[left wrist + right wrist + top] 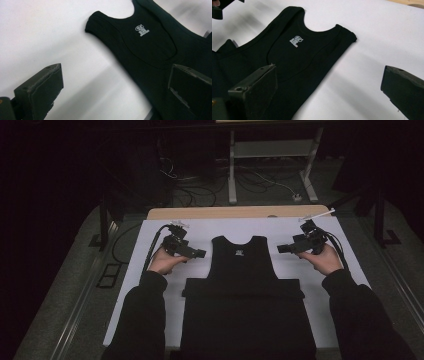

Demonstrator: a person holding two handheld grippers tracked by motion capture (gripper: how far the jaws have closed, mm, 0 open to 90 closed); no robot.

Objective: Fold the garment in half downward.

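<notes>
Black tank top (243,270): flat at centre of white sheet (150,285), neck toward 12 o'clock, hem folded up. Sheet covers wooden table (220,212); dark floor with cables (200,185) beyond. Left gripper (197,253) at 9 o'clock of the top, right gripper (282,248) at 3 o'clock; both hover, jaws released, grasping nothing

Item count, as we see it: one black tank top (243,265) laid flat, bearing one small white printed label (239,253) inside the neck. Two shoulder straps on it. One white sheet (150,245) covering one wooden table (200,213). Two hand-held grippers: left gripper (200,253), right gripper (281,249), two jaws each. One folded-up hem band (243,288), possibly; we cannot tell in the dim high view.
</notes>
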